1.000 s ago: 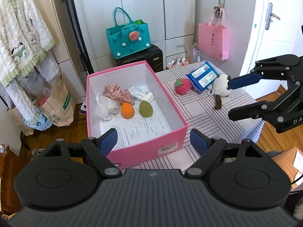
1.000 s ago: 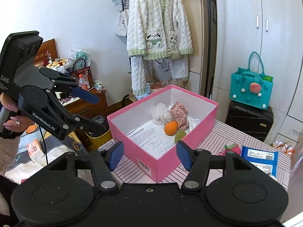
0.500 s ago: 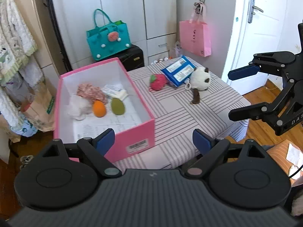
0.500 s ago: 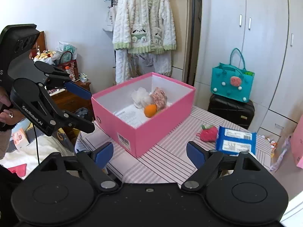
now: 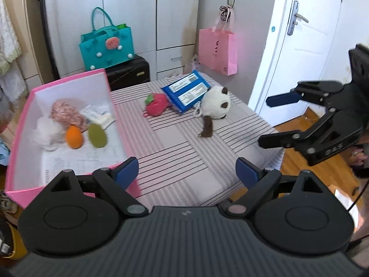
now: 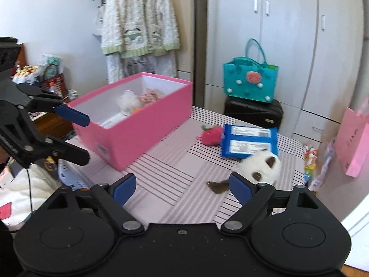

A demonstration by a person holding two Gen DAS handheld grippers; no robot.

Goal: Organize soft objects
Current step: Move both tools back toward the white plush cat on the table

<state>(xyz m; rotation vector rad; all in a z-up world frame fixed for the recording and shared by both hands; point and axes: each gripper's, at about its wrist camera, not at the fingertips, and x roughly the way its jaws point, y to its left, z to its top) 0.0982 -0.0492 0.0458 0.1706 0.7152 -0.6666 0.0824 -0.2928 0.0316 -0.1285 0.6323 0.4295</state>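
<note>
**Stock check: three soft items outside box**

Your view has swung right off the box [image 5: 69,124]. Both grippers' fingers apart, empty: left [image 5: 186,170], right [image 6: 182,185]. Strawberry [image 5: 156,103], pack [image 5: 186,91], panda [image 5: 214,106] wait centre-frame on surface [image 5: 184,161].

Bright, even daylight around me, soft shadows on the striped table [image 5: 184,161], motion blur smearing the pink box [image 6: 138,124] and white plush [image 6: 260,164], fisheye bending my views' edges, corners vignetted dark.

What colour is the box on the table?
Pink box, white inside; clearest in the right wrist view.
</note>
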